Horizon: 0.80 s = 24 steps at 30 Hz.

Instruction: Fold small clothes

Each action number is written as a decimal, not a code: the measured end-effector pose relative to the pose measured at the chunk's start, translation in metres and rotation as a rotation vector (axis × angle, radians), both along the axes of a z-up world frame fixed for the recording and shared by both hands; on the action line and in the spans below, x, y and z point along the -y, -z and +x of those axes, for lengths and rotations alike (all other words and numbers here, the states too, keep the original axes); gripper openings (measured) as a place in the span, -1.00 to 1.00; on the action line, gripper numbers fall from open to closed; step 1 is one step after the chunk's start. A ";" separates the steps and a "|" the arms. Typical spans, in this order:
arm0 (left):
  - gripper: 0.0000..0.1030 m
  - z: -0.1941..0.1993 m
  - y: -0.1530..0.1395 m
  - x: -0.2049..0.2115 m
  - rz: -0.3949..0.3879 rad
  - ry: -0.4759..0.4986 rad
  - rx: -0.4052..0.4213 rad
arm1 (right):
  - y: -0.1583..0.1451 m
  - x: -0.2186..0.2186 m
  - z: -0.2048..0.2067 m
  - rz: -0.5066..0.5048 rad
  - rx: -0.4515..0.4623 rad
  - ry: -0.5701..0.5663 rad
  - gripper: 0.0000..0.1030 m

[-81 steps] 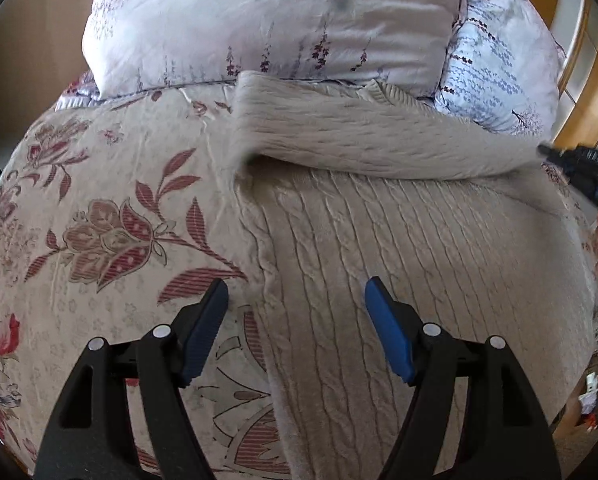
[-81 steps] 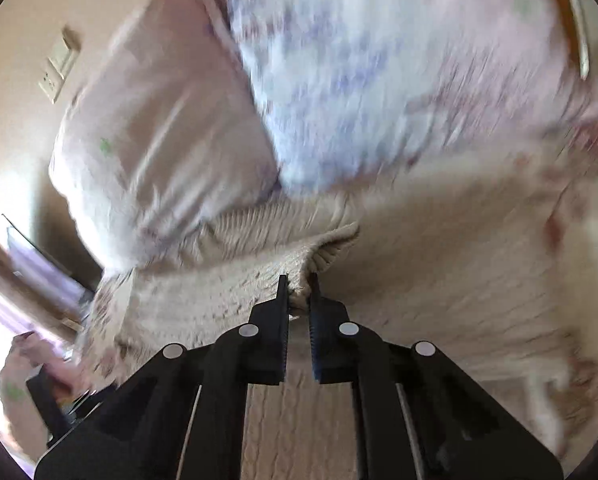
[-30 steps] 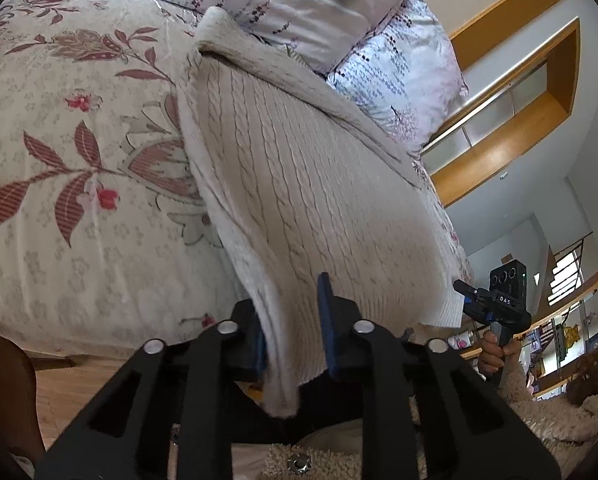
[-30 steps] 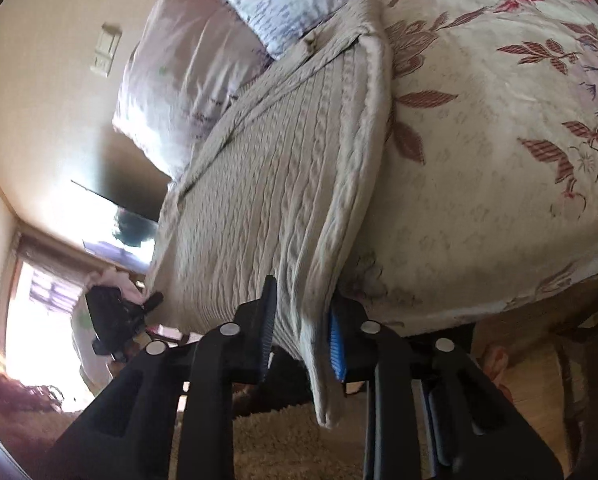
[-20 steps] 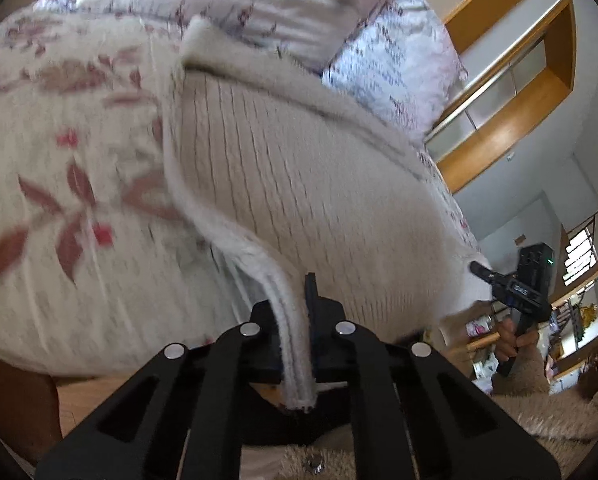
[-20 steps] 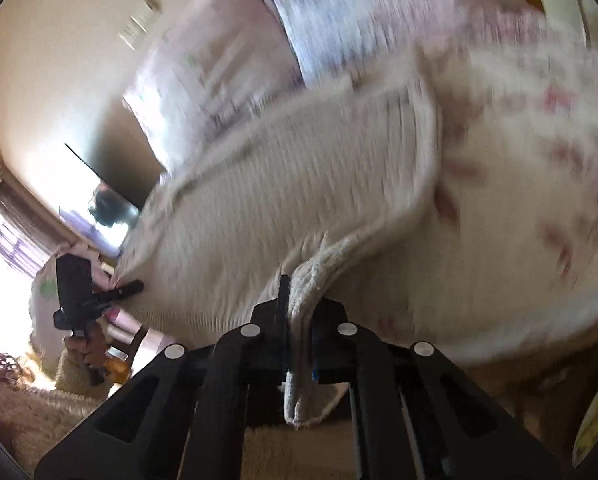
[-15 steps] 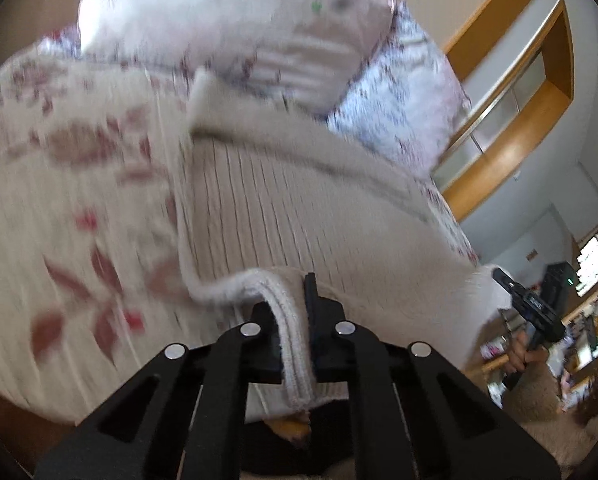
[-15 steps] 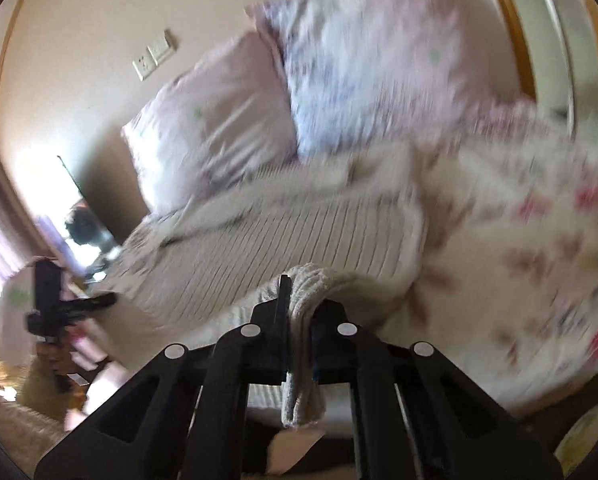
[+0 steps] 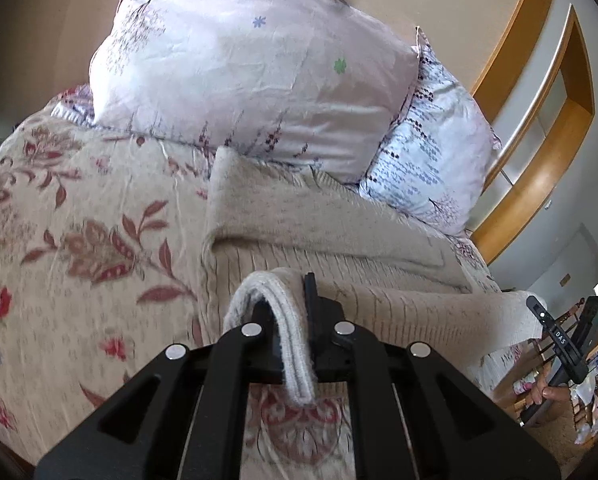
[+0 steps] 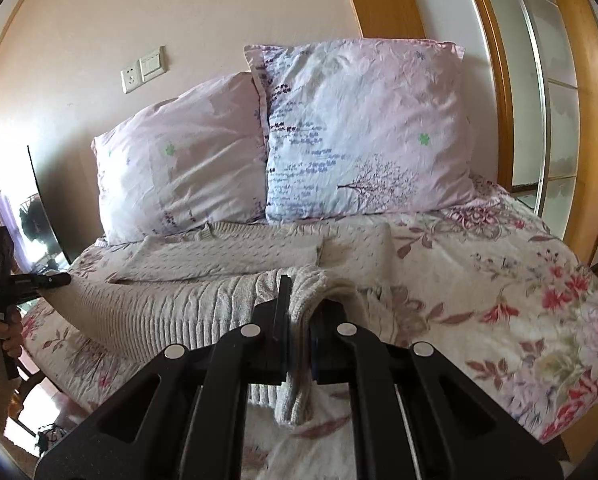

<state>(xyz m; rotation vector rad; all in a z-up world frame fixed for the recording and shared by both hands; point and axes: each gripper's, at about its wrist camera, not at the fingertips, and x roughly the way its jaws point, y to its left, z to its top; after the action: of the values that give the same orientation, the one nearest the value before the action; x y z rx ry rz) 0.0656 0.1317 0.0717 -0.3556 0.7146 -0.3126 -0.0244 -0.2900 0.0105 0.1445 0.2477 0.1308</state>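
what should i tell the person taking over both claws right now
Left claw: shut on the sweater's bottom hem, at its left corner.
Right claw: shut on the same hem, at the right corner.
Sweater: beige cable knit, lying on the floral bedspread in front of the two pillows. Its top end near the pillows is already folded over; the hem end is lifted off the bed between the claws.
Done: sleeve and top fold, both hem corners gripped.
Left: probably carry the hem up toward the pillows, lay it flat over the folded part, then open both claws.

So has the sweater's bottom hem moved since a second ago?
Yes. The hem, clamped in both grippers, has been lifted off the bed edge and carried toward the pillows.
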 end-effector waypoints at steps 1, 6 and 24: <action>-0.88 0.004 -0.003 0.001 0.006 -0.002 0.006 | -0.004 0.000 0.006 -0.004 0.002 0.006 -0.85; -0.88 0.041 -0.022 0.011 0.037 -0.022 0.042 | -0.021 0.003 0.038 0.005 -0.006 0.029 -0.85; -0.88 0.191 0.015 0.030 0.063 -0.102 -0.068 | -0.018 0.034 0.179 0.195 -0.199 0.070 -0.85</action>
<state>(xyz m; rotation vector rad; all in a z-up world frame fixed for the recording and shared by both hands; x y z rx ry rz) 0.2562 0.1020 0.0565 -0.3427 0.7687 -0.1821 0.1549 -0.3243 0.0286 0.3607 0.4283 0.0703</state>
